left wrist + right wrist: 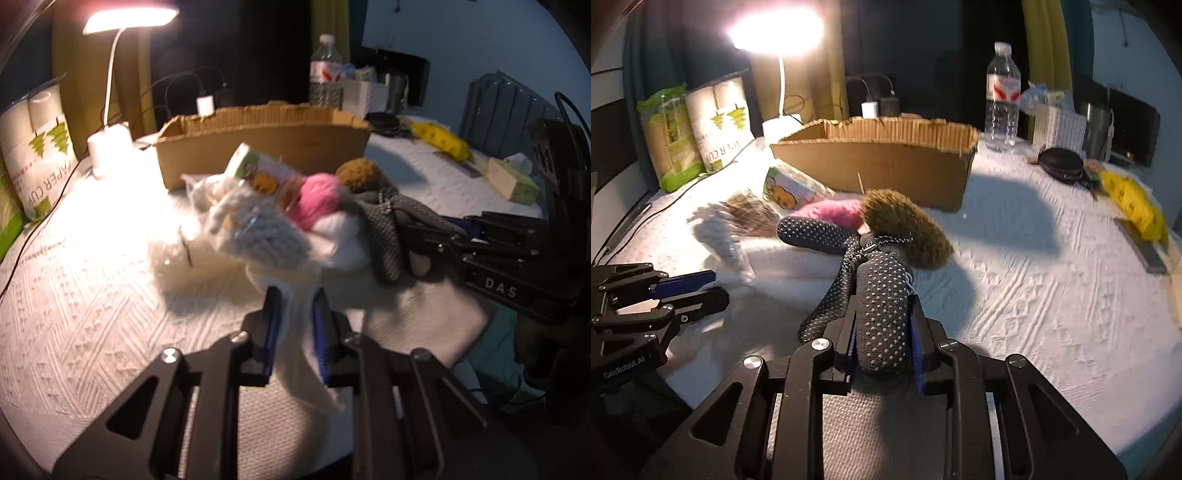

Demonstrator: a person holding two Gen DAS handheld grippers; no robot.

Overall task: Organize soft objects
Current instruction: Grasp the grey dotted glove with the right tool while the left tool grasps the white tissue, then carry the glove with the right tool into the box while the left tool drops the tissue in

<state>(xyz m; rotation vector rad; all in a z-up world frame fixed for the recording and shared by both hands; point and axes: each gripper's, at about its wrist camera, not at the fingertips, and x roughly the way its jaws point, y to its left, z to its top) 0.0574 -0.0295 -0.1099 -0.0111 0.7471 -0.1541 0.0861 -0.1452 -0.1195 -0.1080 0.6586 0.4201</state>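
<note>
A pile of soft things lies in front of the cardboard box: a pink yarn ball, a brown furry ball, a pale knitted piece in a bag and a white cloth. My left gripper is shut on the white cloth and also shows in the right wrist view. My right gripper is shut on a dark dotted sock, joined to a second sock. It appears in the left wrist view.
A lit desk lamp, a paper cup pack, a water bottle, a white basket, a yellow package and a tissue box stand around the white bedspread.
</note>
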